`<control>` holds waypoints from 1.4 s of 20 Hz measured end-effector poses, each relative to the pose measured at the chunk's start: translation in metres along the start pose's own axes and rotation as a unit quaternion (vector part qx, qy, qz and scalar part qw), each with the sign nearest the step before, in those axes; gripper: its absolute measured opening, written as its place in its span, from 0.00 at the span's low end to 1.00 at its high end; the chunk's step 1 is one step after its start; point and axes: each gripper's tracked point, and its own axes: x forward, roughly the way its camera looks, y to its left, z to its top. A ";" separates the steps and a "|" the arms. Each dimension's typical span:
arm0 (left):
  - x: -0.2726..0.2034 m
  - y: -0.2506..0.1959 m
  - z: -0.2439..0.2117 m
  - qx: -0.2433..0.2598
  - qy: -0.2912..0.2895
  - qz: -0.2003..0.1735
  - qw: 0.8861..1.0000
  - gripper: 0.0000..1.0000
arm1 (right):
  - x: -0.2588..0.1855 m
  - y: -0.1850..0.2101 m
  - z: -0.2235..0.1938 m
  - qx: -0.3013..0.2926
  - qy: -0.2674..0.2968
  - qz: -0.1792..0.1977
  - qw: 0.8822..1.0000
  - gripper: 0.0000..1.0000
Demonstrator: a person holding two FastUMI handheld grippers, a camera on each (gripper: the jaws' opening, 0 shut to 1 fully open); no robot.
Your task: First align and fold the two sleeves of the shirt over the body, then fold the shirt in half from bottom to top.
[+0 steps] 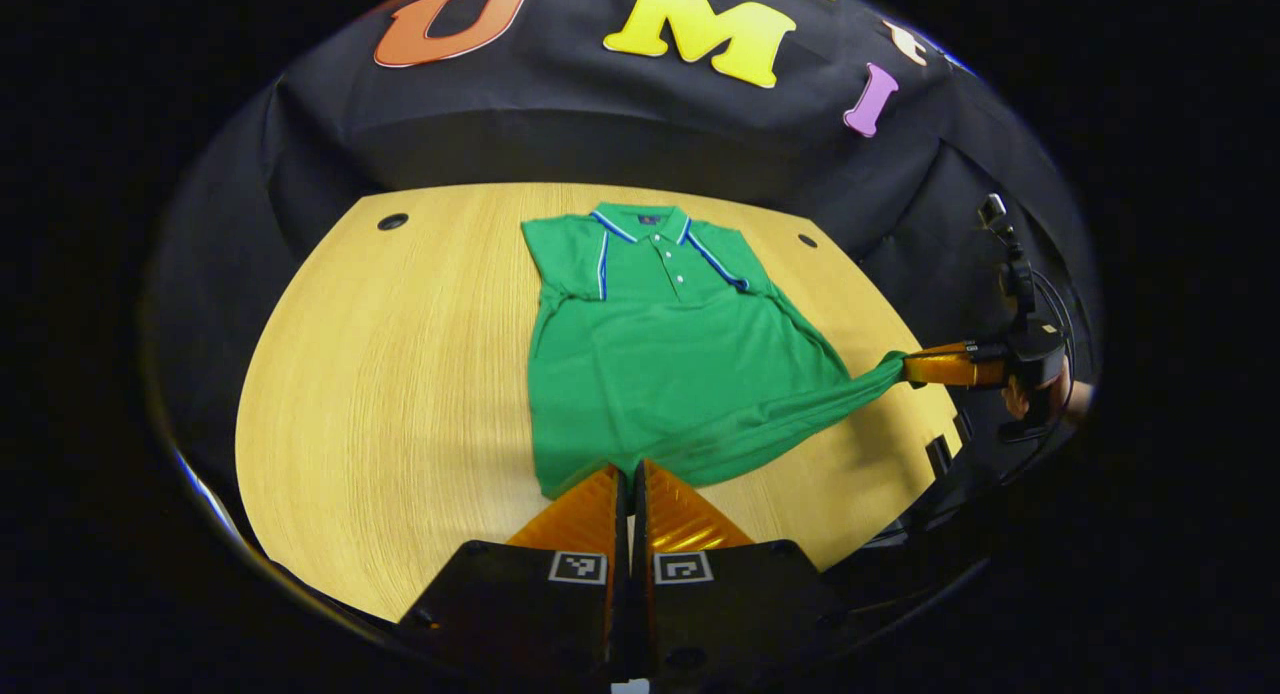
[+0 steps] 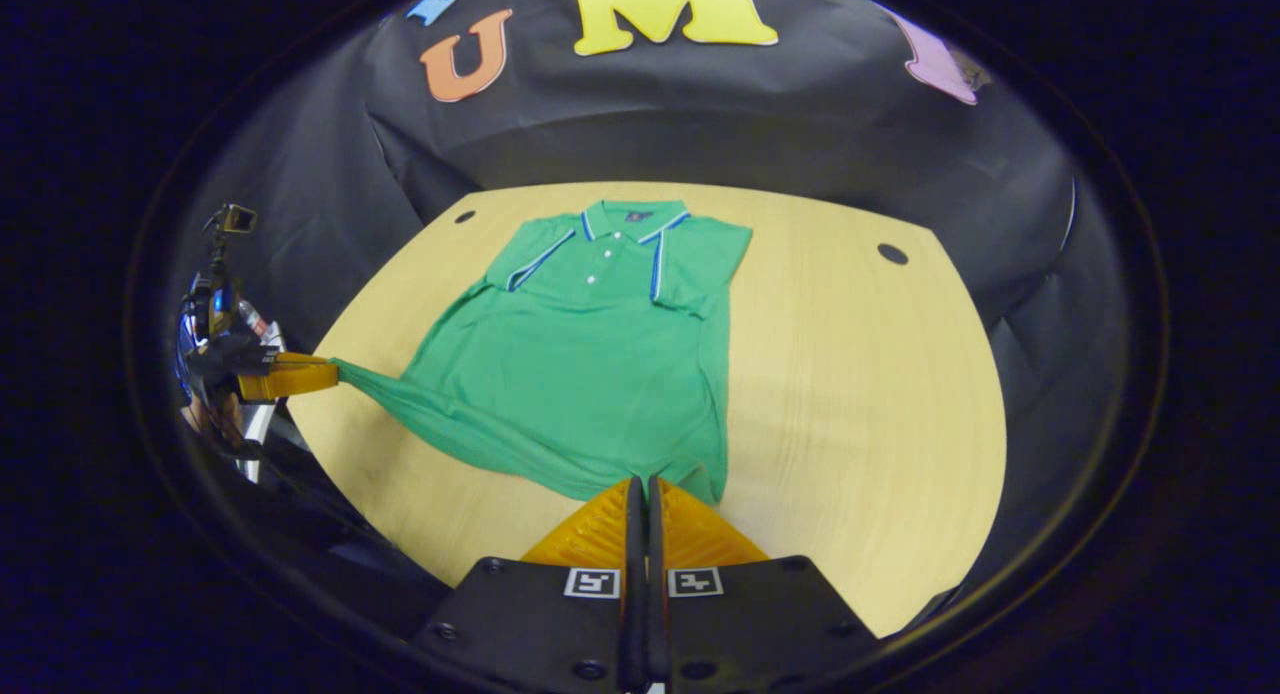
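Fingers point(image 1: 610, 494) on both grippers are pinched on the shirt point(image 1: 660, 364) hem; I'd lift both corners evenly toward the collar point(image 1: 642, 221).

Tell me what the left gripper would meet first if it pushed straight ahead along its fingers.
The left gripper is already shut on the bottom hem of the green polo shirt. Going straight on, it would likely bunch the shirt's body toward the collar, sliding over the wooden table. Its height above the table is unclear.
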 end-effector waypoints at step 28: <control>0.164 0.092 0.267 -0.072 -0.151 0.013 0.986 0.03 | 0.149 -0.077 0.275 0.020 -0.134 -0.022 0.991 0.03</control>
